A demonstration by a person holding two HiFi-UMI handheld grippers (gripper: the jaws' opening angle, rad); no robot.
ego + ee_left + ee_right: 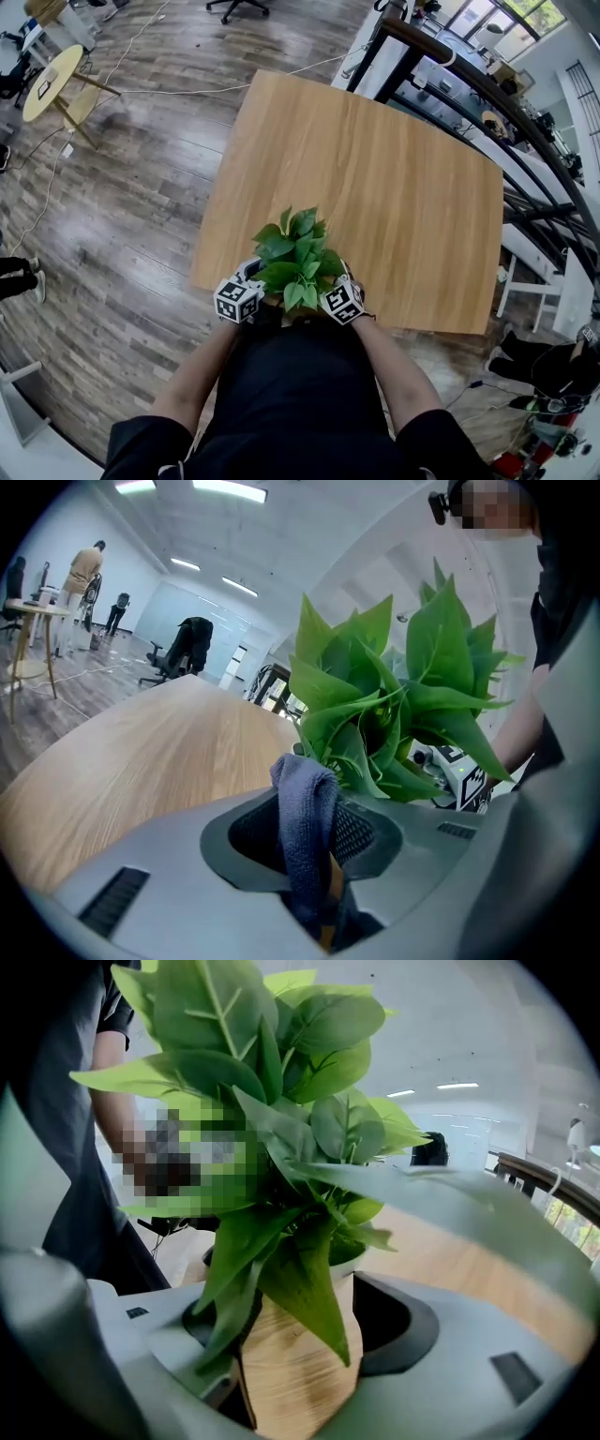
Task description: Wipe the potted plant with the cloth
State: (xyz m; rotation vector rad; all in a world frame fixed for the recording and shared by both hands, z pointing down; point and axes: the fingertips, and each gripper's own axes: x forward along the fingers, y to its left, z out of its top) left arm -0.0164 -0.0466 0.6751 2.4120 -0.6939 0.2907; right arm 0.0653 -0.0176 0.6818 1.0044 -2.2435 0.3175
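Note:
The potted plant (295, 258) stands at the table's near edge, its green leaves hiding the pot from above. My left gripper (237, 300) is beside it on the left. It is shut on a blue-grey cloth (305, 822) that sticks up between its jaws, close to the leaves (394, 705). My right gripper (343, 303) is at the plant's right side. Its jaws are closed against the wood-grain pot (291, 1363), and the leaves (272, 1101) fill most of the right gripper view.
The wooden table (375, 178) stretches away beyond the plant. A dark stair railing (487, 103) runs along its far right. A small round yellow table (52, 80) stands on the floor at the far left. A person's body is close behind the near edge.

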